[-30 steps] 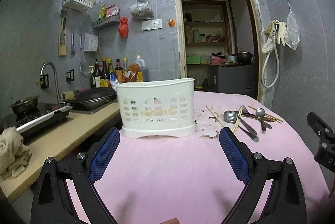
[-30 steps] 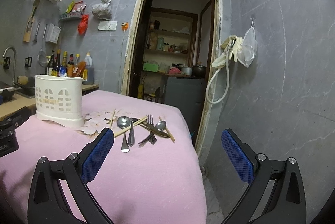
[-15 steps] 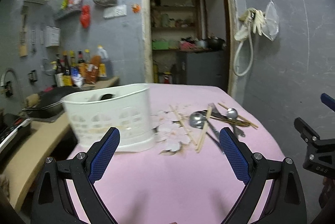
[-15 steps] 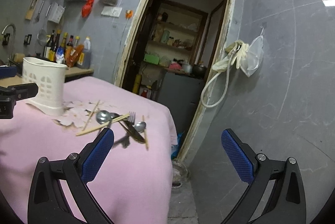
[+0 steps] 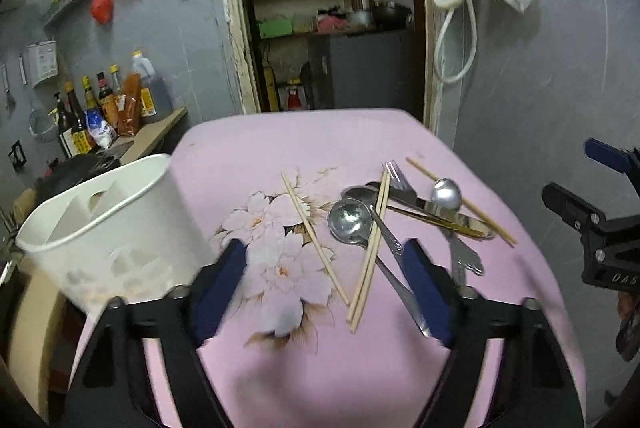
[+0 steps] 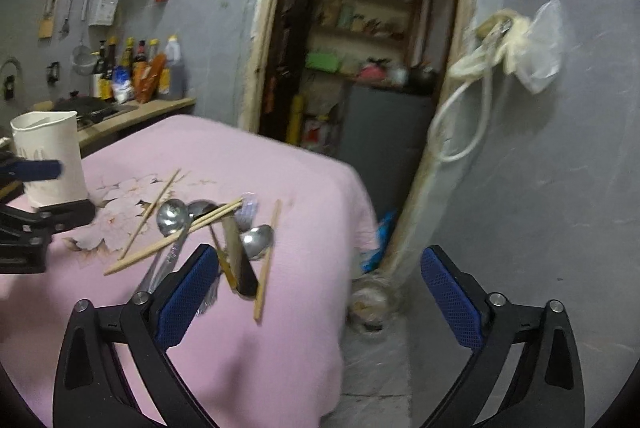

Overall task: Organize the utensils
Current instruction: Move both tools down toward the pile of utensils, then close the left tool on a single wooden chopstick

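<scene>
On the pink table (image 5: pixel 280 144), utensils (image 5: pixel 404 204) lie piled beside the white caddy (image 5: pixel 100 228). My left claw (image 5: pixel 328 284) & right claw (image 6: pixel 320 292) are both closing, nothing gripped.

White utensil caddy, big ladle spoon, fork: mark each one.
white utensil caddy (image 5: pixel 120 228), left wrist view, on its front wall.
big ladle spoon (image 5: pixel 349 219), left wrist view, on its bowl.
fork (image 5: pixel 394 172), left wrist view, on its tines.

Matt pink cloth (image 5: pixel 260 144) with a printed flower covers the table. Ahead of the fingers: glossy metal spoons (image 5: pixel 349 219), bare wooden chopsticks (image 5: pixel 314 240). Left: smooth white plastic caddy (image 5: pixel 108 228). Pads (image 6: pixel 450 294): textured blue rubber.
</scene>
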Available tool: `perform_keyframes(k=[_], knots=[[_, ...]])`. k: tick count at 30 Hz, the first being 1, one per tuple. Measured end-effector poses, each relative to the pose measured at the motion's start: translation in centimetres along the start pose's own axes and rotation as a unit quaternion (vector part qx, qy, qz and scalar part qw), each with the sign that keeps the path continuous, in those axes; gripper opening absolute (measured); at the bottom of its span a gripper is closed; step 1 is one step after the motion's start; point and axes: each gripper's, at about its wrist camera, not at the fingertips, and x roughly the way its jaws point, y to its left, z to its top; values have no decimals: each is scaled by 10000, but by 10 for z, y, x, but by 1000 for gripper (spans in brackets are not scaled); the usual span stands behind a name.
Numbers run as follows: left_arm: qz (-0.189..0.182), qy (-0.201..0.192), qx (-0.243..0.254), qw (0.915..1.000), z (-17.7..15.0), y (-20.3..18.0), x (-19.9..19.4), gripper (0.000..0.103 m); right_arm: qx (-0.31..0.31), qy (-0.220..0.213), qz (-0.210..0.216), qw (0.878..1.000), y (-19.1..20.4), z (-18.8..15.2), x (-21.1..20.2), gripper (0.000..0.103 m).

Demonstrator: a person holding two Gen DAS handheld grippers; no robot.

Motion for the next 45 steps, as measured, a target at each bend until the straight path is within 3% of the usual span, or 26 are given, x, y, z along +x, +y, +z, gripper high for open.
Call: perform_keyframes(k=[3, 7, 12, 18, 24, 35, 38, 45], knots=[[-30, 231, -29, 9997, 9, 2, 25, 46, 93, 260, 430, 9987, -8, 10, 26, 75], [-56, 464, -157, 9988, 17, 9, 55, 30, 269, 648, 857, 9938, -16, 22, 61, 49], [-14, 683, -404, 9968, 25, 22, 86, 19, 493, 1198, 1200, 9843, -22, 31, 104, 33], [60, 873, -574, 9945, 30, 29, 113, 13, 399, 1659, 1396, 9754, -13, 35, 139, 14], [3, 1043, -845, 9910, 28, 44, 133, 10, 394, 1861, 1814, 9648, -11, 37, 152, 12], [-310, 1079, -1016, 9885, 27, 53, 143, 10, 107, 2289, 1541, 9611, 3, 41, 179, 9], [-529, 1375, -1089, 9831, 21, 55, 151, 9, 23, 2410, 1454, 9596, 9, 42, 186, 9], [-785, 1408, -1207, 9795, 21, 67, 150, 9, 141, 2489, 1509, 9566, 7, 41, 193, 9]])
